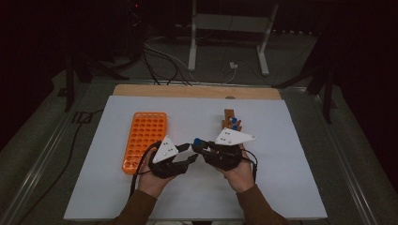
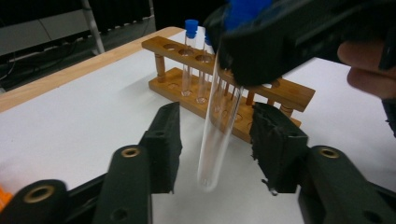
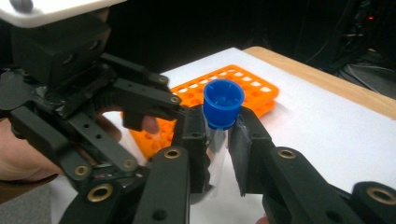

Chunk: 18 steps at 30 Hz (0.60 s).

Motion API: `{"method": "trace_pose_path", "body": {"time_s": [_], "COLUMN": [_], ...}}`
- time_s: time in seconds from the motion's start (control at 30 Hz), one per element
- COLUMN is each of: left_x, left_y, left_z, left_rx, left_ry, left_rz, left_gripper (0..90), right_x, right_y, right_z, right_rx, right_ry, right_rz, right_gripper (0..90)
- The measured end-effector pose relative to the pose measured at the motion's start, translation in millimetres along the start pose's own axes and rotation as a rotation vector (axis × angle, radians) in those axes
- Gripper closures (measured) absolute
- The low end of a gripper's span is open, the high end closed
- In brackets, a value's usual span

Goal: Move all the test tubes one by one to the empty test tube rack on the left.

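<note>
A clear test tube (image 2: 215, 149) with a blue cap (image 3: 223, 102) hangs upright in my right gripper (image 3: 220, 120), which is shut on it just below the cap. My left gripper (image 2: 218, 113) stands open around the tube's lower half, with a gap showing on each side of the glass. In the high view both grippers meet at the front middle of the white mat, the left gripper (image 1: 190, 158) beside the right gripper (image 1: 199, 146). The tube's rounded bottom hangs above the mat.
An orange rack (image 1: 145, 138) with many empty holes lies left of my hands. A wooden rack (image 2: 280, 91) stands behind them and holds two blue-capped tubes (image 2: 190, 56). The white mat (image 1: 291, 187) lies on a wooden table, with dark floor and cables beyond.
</note>
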State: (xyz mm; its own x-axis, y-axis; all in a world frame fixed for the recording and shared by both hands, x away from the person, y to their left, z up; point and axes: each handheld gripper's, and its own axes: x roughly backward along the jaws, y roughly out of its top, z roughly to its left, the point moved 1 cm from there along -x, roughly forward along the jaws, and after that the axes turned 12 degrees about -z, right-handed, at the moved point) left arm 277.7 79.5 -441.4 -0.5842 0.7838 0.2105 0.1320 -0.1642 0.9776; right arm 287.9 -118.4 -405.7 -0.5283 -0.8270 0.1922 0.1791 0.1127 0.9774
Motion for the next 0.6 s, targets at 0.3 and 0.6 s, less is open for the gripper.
{"method": "trace_pose_path", "body": {"time_s": [0.3,0.6], "left_x": [3.4,4.3], "left_y": [0.5,0.2], "left_z": [-0.1,-0.7], "left_rx": [-0.023,-0.045], "left_ry": [0.001,-0.011], "left_rz": [-0.008,-0.005], "left_gripper": [69.8,77.0], "right_x": [-6.1,-6.8], "right_y": [-2.8,-3.9], "right_z": [4.0,4.3], "right_rx": [-0.004,-0.006], "right_ry": [0.018,0.024], "right_rz": [0.018,0.026], "right_gripper": [77.5,77.3]}}
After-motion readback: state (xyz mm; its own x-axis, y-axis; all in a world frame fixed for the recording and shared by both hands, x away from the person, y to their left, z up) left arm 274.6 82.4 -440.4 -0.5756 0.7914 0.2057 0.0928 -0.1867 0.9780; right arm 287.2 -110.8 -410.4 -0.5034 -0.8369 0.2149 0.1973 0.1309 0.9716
